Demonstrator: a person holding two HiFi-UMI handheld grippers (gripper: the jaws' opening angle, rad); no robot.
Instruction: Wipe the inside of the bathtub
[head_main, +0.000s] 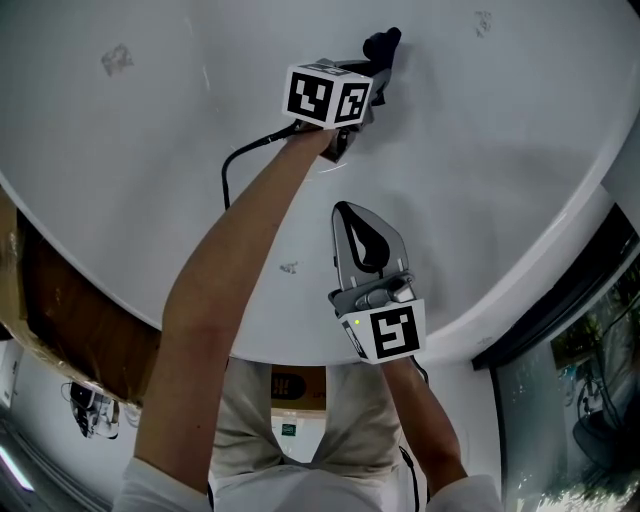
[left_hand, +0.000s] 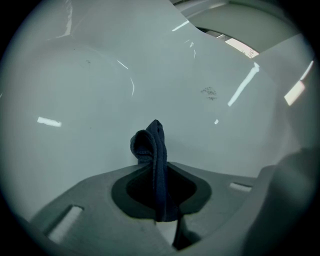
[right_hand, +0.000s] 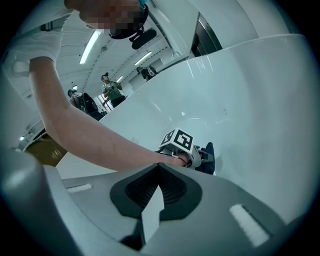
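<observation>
The white bathtub's inside (head_main: 480, 150) fills the head view. My left gripper (head_main: 376, 68) is reached far into it and is shut on a dark blue cloth (head_main: 384, 42), whose bunched end touches the tub wall. In the left gripper view the cloth (left_hand: 152, 145) sticks up from the closed jaws of my left gripper (left_hand: 159, 170) against the tub surface (left_hand: 100, 75). My right gripper (head_main: 345, 213) hovers nearer me, shut with nothing in it. The right gripper view shows its closed jaws, my right gripper (right_hand: 159, 169), and beyond them the left gripper's marker cube (right_hand: 180, 142) and the cloth (right_hand: 208, 153).
Faint smudges (head_main: 117, 60) mark the tub surface, another smudge (left_hand: 209, 92) among them. A black cable (head_main: 235, 158) trails from the left gripper. Brown cardboard (head_main: 60, 320) lies beyond the tub rim on the left. A dark window frame (head_main: 560, 300) runs at right. People (right_hand: 112, 90) stand in the background.
</observation>
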